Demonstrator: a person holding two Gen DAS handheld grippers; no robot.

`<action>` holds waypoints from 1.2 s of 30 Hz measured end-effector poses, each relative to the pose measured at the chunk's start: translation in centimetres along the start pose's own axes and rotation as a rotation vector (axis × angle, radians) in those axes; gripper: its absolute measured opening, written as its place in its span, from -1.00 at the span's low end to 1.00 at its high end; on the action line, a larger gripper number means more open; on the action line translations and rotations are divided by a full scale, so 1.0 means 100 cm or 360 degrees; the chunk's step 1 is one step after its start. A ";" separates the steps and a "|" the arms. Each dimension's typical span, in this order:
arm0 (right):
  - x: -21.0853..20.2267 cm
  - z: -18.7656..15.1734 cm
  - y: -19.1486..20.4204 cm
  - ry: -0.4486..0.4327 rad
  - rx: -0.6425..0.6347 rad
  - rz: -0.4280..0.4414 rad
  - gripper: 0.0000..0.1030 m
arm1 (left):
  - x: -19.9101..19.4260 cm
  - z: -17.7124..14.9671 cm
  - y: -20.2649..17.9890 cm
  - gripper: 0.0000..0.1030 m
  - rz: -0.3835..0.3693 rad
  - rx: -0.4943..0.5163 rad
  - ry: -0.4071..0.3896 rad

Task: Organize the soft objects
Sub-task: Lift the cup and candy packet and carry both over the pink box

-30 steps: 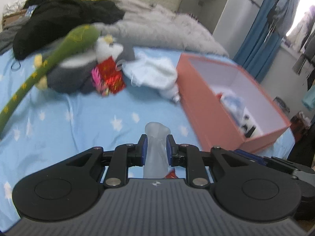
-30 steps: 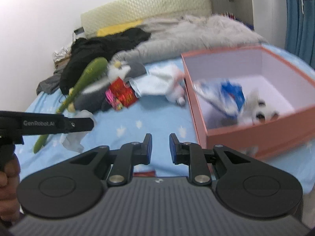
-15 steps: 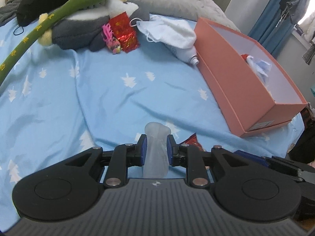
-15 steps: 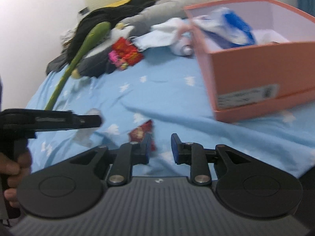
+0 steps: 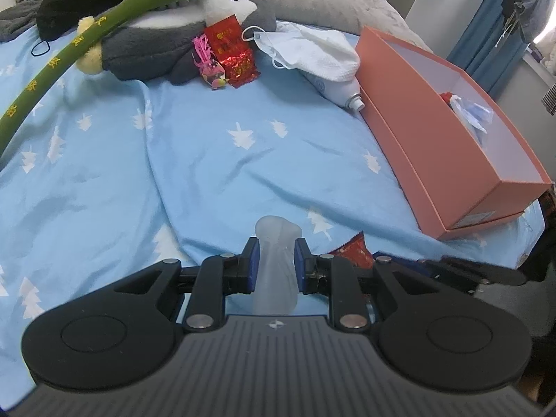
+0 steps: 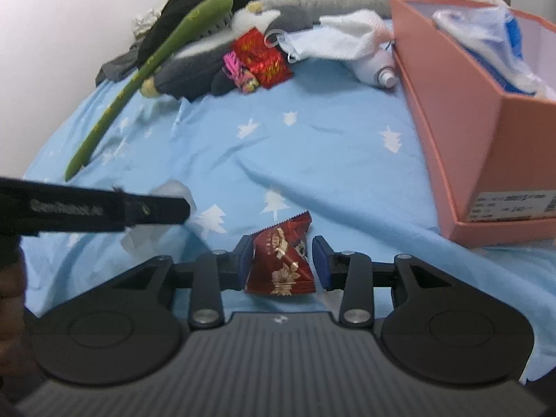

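Observation:
My left gripper is shut on a translucent white soft piece, held low over the blue bedsheet. Just to its right lies a small dark red snack packet. In the right wrist view that packet lies on the sheet between the fingers of my right gripper. Its jaws are opening; a gap shows at the right pad. The left gripper's black body reaches in from the left there, the white piece showing behind it. A salmon box stands open at the right.
At the back lie a long green plush, a grey and white plush, a red foil pack, a pink tassel toy, a white cloth with a face mask and a white bottle. The box holds blue and white bags.
Both grippers have sunk toward the sheet. The right one came down around the dark red packet with its jaws spreading wider. The left one kept its hold on the translucent piece.

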State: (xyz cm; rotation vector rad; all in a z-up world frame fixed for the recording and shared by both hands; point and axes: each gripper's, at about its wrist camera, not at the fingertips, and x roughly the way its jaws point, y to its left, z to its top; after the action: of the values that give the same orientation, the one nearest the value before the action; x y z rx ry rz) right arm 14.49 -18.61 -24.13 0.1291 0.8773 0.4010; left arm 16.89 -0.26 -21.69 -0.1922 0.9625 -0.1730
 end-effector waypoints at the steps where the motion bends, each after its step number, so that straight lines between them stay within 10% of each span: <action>1: 0.003 0.000 -0.001 0.0018 0.0019 0.0007 -0.22 | 0.000 0.001 0.000 -0.52 0.0003 0.0001 -0.0002; 36: -0.159 0.035 -0.020 -0.0510 0.0112 -0.0184 -0.28 | -0.084 0.048 -0.104 -0.52 -0.0289 0.0142 -0.0290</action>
State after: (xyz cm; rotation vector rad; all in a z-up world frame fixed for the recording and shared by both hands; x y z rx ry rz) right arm 8.67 -26.49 -10.95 0.2007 0.5794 0.2325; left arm 15.53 -7.98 -9.85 -0.2097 0.7539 -0.3583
